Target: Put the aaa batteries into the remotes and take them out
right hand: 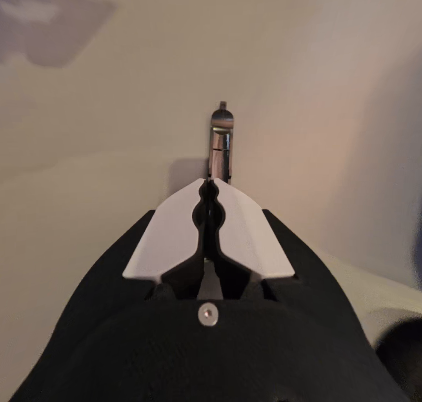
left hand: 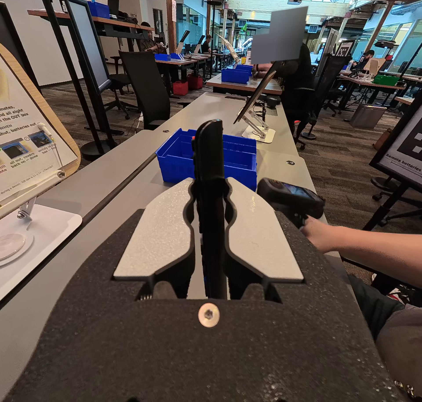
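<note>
**Remote clamped on edge, cover piece pinched**

Your right wrist view is blurred, showing only a pale surface. The thin glossy dark piece (right hand: 220,144) your right gripper (right hand: 211,182) clenches is hard to identify. Your left gripper (left hand: 209,181) grasps the black remote (left hand: 209,153) on edge, its lower end hidden between the fingers. Directly behind the remote sits the blue bin (left hand: 239,160); the contents are not visible past its walls.

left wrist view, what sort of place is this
Probably an open-plan workshop or lab office. Long grey desks stand in rows with blue plastic bins on them, black mesh office chairs stand beside them, and people sit working at benches farther back under exposed wooden beams.
</note>
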A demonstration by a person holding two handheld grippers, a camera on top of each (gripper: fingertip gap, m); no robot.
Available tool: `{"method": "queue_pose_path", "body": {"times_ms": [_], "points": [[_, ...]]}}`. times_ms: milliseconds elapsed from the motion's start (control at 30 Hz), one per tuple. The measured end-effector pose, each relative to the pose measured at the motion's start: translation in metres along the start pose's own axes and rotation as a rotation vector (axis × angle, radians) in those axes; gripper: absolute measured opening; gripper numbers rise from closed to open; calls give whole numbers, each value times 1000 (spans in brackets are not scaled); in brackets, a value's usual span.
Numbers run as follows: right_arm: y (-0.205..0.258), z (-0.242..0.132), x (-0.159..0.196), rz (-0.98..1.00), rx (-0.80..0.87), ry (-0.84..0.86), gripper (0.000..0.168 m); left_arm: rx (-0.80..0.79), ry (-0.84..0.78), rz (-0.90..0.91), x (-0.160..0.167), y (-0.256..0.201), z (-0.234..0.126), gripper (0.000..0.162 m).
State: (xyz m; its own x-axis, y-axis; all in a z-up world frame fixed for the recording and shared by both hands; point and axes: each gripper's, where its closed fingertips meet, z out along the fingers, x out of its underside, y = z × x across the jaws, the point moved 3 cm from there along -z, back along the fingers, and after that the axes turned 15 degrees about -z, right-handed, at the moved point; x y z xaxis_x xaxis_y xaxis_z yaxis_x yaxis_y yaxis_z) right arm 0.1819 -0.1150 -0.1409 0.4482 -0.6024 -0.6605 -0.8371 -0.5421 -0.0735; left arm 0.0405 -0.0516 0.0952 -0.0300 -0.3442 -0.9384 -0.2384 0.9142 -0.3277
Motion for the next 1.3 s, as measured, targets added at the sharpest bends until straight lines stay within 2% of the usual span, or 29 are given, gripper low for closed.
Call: {"method": "queue_pose_path", "body": {"times_ms": [200,400,667,733,867,1000,1033,1100,1200,1300], "points": [[11,-19,-19,527,-475,-253,1,0,0,-2,0,1,0,23],[7,-15,1,622,-493,-177,0,-1,5,1,1,0,1,23],[1,-12,7,385,-325,-95,3,-1,14,9,2,-2,4,23],[-5,-15,6,286,-220,-76,16,-3,14,10,2,-1,4,23],[4,-25,-4,36,-39,-57,27,-4,11,7,2,0,3,23],[18,-12,9,-186,111,111,32,-6,15,6,2,1,3,23],[17,-10,10,-200,139,114,32,-6,16,6,3,0,4,23],[17,-6,9,-163,134,93,21,-7,17,8,3,0,4,23],[2,-2,7,-103,145,91,21,-9,17,10,3,0,4,23],[-31,6,0,-18,209,114,21,-13,15,7,3,2,4,22]]}}
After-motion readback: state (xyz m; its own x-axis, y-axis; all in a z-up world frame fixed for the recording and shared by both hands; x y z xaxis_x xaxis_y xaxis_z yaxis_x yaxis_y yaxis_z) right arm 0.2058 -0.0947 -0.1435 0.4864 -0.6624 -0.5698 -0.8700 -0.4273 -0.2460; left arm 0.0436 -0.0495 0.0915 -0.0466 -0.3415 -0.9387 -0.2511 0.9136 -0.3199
